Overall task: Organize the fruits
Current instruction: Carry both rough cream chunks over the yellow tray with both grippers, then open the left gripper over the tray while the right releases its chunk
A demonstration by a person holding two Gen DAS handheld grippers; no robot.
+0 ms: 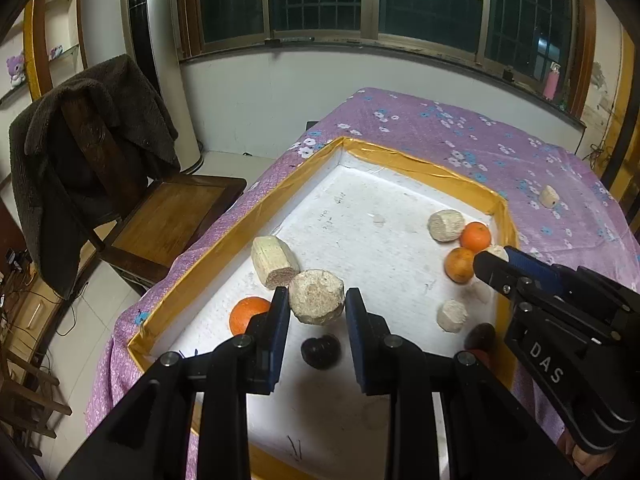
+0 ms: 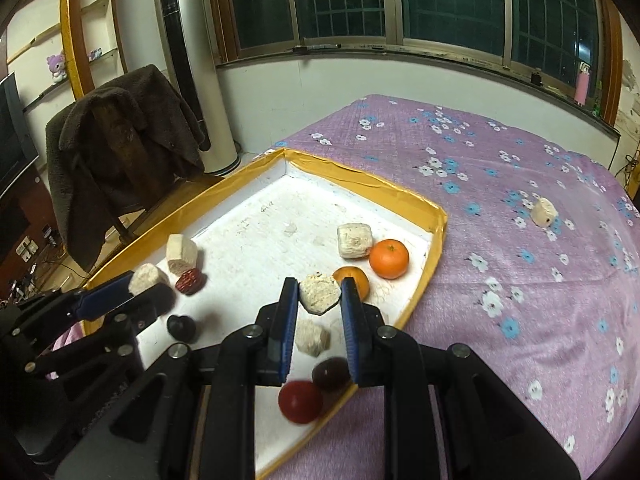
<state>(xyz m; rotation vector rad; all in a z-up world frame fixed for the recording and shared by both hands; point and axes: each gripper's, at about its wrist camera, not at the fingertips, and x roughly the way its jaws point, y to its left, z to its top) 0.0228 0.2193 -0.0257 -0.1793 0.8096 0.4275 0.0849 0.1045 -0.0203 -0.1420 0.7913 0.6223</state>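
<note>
A white tray with a yellow taped rim (image 1: 404,160) (image 2: 360,174) lies on the purple cloth. It holds oranges (image 1: 475,236) (image 2: 389,258), dark plums (image 1: 321,351) (image 2: 182,327), a red fruit (image 2: 300,401), a red date (image 2: 190,281) and several beige chunks. My left gripper (image 1: 317,300) is shut on a round beige chunk (image 1: 316,297), held above the tray; it also shows in the right wrist view (image 2: 146,280). My right gripper (image 2: 319,294) is shut on a beige chunk (image 2: 319,293) above the tray's right side; it shows in the left wrist view (image 1: 494,258).
One beige chunk (image 2: 544,211) (image 1: 547,197) lies on the cloth outside the tray. A wooden chair (image 1: 168,216) with a dark coat stands left of the table. A tall fan (image 1: 160,64) stands by the wall.
</note>
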